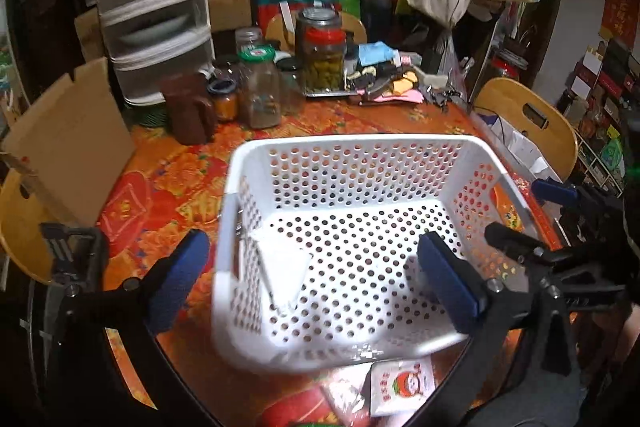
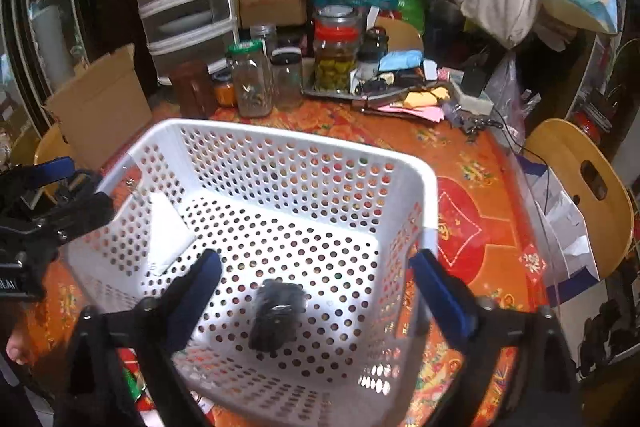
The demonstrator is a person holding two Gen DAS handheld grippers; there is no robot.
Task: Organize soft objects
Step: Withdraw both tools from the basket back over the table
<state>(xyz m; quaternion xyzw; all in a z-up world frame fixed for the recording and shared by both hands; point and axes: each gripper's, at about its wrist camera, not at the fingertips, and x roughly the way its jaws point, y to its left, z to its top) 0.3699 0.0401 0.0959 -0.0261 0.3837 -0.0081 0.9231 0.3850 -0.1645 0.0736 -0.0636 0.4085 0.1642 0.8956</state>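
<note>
A white perforated basket (image 1: 352, 147) stands on the orange patterned table; it also shows in the right wrist view (image 2: 280, 143). A white flat packet (image 1: 282, 273) leans against its left inner wall, also seen in the right wrist view (image 2: 168, 231). A dark soft bundle (image 2: 276, 313) lies on the basket floor. My left gripper (image 1: 316, 279) is open and empty, its fingers straddling the basket's left wall. My right gripper (image 2: 316, 297) is open and empty above the dark bundle. The right gripper also shows in the left wrist view (image 1: 560, 203).
Several jars (image 1: 260, 87) and a metal tray with clutter (image 1: 376, 83) stand at the table's back. A cardboard box (image 1: 68, 139) sits at left. A printed packet (image 1: 404, 387) lies in front of the basket. Wooden chairs (image 2: 580, 171) flank the table.
</note>
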